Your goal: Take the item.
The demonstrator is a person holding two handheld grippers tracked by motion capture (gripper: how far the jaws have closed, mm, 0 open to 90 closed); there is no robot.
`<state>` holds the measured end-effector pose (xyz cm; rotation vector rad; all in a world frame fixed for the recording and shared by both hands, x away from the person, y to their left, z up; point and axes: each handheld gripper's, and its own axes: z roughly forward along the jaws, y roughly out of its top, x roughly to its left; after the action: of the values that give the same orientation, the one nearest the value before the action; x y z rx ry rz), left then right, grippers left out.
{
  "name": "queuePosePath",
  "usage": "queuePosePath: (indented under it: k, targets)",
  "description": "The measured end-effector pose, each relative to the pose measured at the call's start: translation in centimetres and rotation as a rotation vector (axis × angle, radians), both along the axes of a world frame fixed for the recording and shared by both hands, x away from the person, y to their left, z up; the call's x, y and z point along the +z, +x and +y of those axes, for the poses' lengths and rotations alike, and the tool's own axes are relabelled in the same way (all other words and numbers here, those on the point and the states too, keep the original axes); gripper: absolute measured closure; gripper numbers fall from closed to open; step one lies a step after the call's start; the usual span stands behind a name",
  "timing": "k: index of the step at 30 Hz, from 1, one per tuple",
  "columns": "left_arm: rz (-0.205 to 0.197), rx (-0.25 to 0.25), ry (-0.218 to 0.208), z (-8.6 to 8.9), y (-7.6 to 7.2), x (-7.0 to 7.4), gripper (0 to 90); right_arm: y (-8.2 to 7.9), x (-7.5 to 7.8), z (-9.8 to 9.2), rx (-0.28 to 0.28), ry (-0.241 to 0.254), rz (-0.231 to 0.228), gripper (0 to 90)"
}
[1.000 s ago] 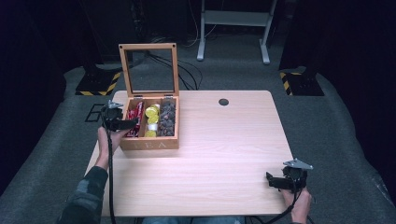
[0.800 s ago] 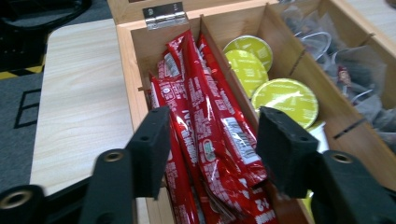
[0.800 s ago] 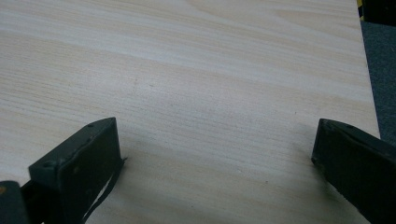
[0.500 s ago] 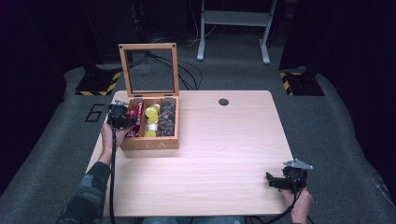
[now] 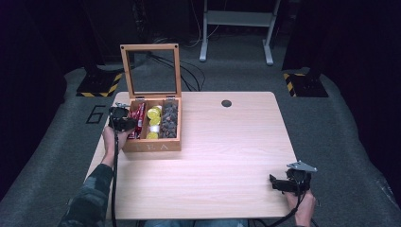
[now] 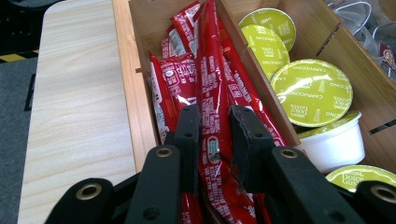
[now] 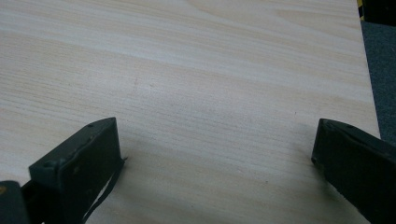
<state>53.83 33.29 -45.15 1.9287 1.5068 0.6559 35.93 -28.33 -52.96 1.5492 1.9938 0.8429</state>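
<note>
Left gripper view: black jaws have just been closing on a red sachet (image 6: 212,100) in a wooden tea box (image 5: 152,145).

The glossy sachet, its white print too small to read, lies in the box's leftmost compartment among others like it, long axis running from the jaws toward 12 o'clock; the left gripper (image 6: 214,135) pinches its near end. At 2 o'clock sit green-lidded capsules (image 6: 312,92) marked "CAPPUCINO" and "Dolce Gusto". In the high view the box front reads "TEA", its glass-paned lid (image 5: 151,70) stands upright, and the left hand (image 5: 115,137) reaches in from 7 o'clock. A "6" (image 5: 96,114) is painted on the floor at the box's 9 o'clock. At the table's (image 5: 222,156) 5 o'clock corner the right gripper (image 5: 273,182) rests with jaws spread wide over bare wood, pointing toward 9 o'clock.
</note>
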Motion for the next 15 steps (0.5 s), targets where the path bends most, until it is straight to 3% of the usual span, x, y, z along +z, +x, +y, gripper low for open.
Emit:
queuePosePath:
  k: [15]
  targets:
    - [0.011,0.026,-0.009,-0.26,-0.18,0.02,82.0,0.00,0.00,0.00,0.000,0.000,0.000,0.7]
